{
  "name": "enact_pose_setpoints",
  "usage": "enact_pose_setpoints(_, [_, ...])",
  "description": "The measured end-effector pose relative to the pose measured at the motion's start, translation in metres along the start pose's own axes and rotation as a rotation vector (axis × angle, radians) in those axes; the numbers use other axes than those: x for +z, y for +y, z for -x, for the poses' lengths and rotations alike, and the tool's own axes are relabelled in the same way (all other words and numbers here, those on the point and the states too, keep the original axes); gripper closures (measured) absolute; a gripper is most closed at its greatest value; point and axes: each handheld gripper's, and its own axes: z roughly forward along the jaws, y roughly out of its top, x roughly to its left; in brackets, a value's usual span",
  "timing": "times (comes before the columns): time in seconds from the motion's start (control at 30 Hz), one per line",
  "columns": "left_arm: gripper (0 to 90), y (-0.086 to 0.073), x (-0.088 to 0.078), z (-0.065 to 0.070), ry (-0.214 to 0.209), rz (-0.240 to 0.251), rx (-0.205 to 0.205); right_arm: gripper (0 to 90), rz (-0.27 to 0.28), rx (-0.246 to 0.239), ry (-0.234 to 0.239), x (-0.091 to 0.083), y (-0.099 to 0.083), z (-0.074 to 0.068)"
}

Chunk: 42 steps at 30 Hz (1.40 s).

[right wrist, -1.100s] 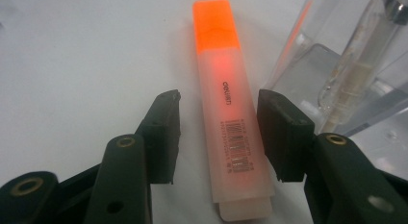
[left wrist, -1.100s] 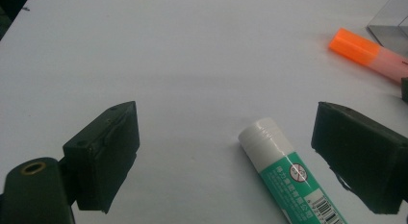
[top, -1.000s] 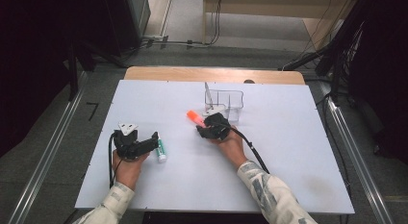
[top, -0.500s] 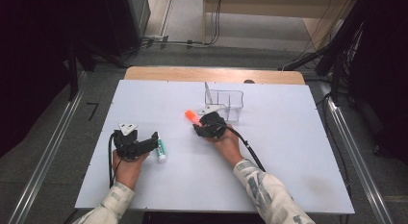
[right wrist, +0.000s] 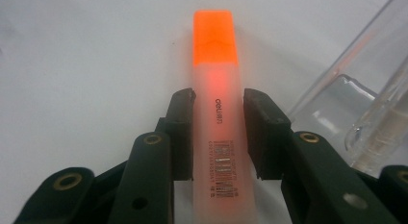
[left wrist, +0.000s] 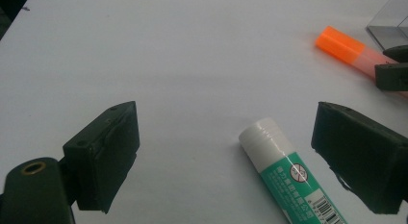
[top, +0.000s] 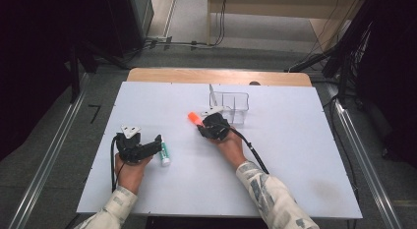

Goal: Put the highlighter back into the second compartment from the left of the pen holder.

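Note:
An orange highlighter lies flat on the white table, cap pointing away. My right gripper has just been closing its jaws, and both pads now sit against the sides of the pen's pale barrel. From above, that gripper is at mid-table, with the orange cap poking out to its left. A green and white glue stick lies on the table between the wide jaws of my open left gripper, touching neither pad. In the high view the left gripper rests at the front left, beside the glue stick.
A clear plastic organiser box stands just behind and to the right of the right gripper, and its wall is close by the right jaw. The white table stretches bare to the right and front.
The right gripper has edged slightly left along the highlighter and its jaws have narrowed onto the barrel. The left hand, left gripper and glue stick have stayed put.

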Motion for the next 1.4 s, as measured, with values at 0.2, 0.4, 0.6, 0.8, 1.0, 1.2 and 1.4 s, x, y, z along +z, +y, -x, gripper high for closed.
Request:
enact_pose_setpoints(0.2, [9.7, 0.0, -0.001, 0.0, -0.001, 0.004, -0.003, 64.4, -0.001, 0.001, -0.003, -0.001, 0.0, -0.001])
enact_pose_setpoints(0.4, [9.7, 0.0, -0.001, -0.001, 0.0, 0.005, -0.004, 64.5, 0.019, -0.004, 0.006, -0.008, 0.002, -0.001])
enact_pose_setpoints(0.6, [9.7, 0.0, -0.001, 0.0, 0.0, 0.004, -0.003, 64.5, 0.044, -0.009, 0.035, -0.021, 0.004, -0.004])
enact_pose_setpoints(0.8, [9.8, 0.0, 0.0, 0.0, 0.0, 0.001, -0.002, 64.5, 0.077, -0.015, 0.067, -0.035, 0.004, -0.008])
enact_pose_setpoints(1.0, [11.0, 0.001, 0.0, 0.003, -0.005, 0.011, -0.002, 64.5, 0.107, -0.018, 0.079, -0.049, 0.005, -0.007])
enact_pose_setpoints(1.2, [14.5, 0.004, -0.002, 0.006, -0.032, 0.022, -0.01, 64.5, 0.128, -0.017, 0.08, -0.061, 0.003, -0.004])
enact_pose_setpoints(1.4, [17.7, 0.008, -0.003, 0.016, -0.087, 0.035, -0.022, 64.5, 0.137, -0.01, 0.079, -0.067, -0.001, -0.001])
